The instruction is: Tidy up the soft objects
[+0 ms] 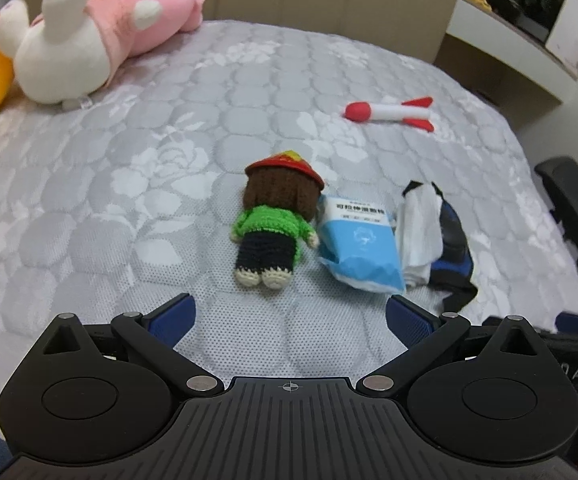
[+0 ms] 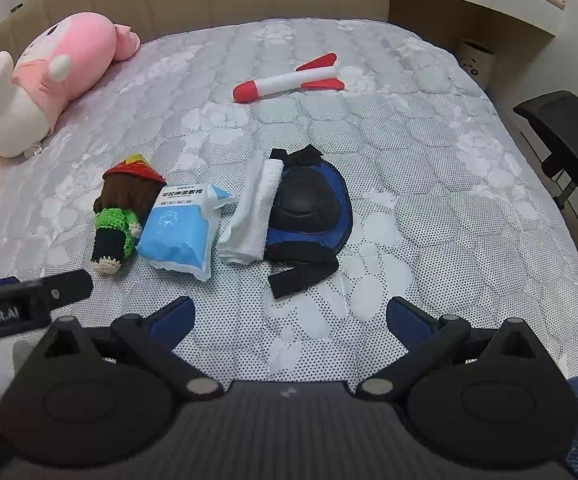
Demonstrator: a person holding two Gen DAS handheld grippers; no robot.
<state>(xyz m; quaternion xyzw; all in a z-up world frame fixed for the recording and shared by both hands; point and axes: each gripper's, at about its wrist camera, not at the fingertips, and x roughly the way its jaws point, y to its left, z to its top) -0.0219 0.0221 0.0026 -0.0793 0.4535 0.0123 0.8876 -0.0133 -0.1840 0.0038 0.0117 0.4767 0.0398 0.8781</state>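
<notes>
Four small things lie side by side in a tidy row on the mattress (image 2: 429, 152): a crochet doll (image 2: 123, 216), a blue pack (image 2: 181, 232), a folded white cloth (image 2: 255, 208) and a knee pad (image 2: 309, 208), each touching the next. A toy rocket (image 2: 289, 79) lies well apart, farther up the bed, and a pink plush (image 2: 53, 80) rests near the headboard. By my judgement the rocket is what remains loose. Both the left gripper (image 1: 289, 316) and right gripper (image 2: 289, 316) hover spread and empty just short of the row.
</notes>
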